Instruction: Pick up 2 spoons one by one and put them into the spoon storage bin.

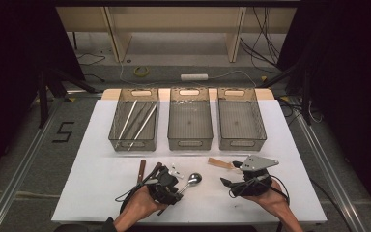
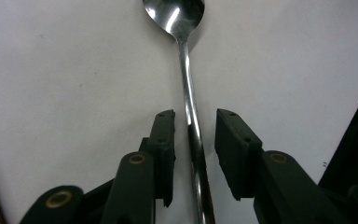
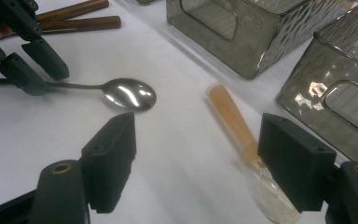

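The work in hand reads as sorting cutlery into bins. The spoon [image 2: 188,107] lies flat on the white table [image 1: 101,179], bowl pointing away from the person, near the front edge. The left gripper [image 2: 194,140] sits low over the handle, its jaws spread to either side of the metal and not yet touching it. The step is judged to be the approach to a grasp, with closure pending.

The right gripper [image 3: 196,158] hovers over bare table with its jaws wide apart, holding nothing. A plastic utensil [image 3: 235,128] with an amber handle lies just beside its far jaw.

Three bins [image 1: 190,123] stand in a row farther back; the left one holds long metal pieces, the other two look empty. Brown-handled items [image 3: 81,23] lie near the left hand.

The next move calls for closing squarely on the thin handle. It looks slick and may twist or slip, so a centred pinch is advised before lifting.
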{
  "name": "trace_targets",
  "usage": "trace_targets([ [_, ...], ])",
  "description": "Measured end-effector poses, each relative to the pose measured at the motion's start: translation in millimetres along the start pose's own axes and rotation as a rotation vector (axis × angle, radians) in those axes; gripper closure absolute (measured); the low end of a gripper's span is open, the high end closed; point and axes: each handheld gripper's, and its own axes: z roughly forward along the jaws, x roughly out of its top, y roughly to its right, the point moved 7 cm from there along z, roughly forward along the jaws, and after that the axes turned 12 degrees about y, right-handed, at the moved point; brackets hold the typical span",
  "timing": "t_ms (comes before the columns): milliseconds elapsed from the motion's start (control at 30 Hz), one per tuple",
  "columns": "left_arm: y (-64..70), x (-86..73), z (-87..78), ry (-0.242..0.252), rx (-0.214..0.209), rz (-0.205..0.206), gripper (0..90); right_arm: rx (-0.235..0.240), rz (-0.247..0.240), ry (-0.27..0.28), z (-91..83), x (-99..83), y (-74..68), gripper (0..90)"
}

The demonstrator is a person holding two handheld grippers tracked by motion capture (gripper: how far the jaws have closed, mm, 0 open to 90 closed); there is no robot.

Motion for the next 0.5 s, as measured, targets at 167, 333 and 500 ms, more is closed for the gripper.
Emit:
trace_targets([
  [167,1.0,-0.2,0.3,-0.014,0.028,0.048,70.7,0.000,-0.001,0.000,0.1,0.2,-0.7,28.9],
  [333,-1.4,-0.3,0.6,-0.012,0.036,0.055,76.7,0.002,-0.004,-0.002,0.6,0.2,-1.0,29.0],
  [500,-2.6,-0.5,0.5,-0.010,0.038,0.053,80.6,0.004,-0.003,-0.003,0.7,-0.1,-1.5,29.2],
])
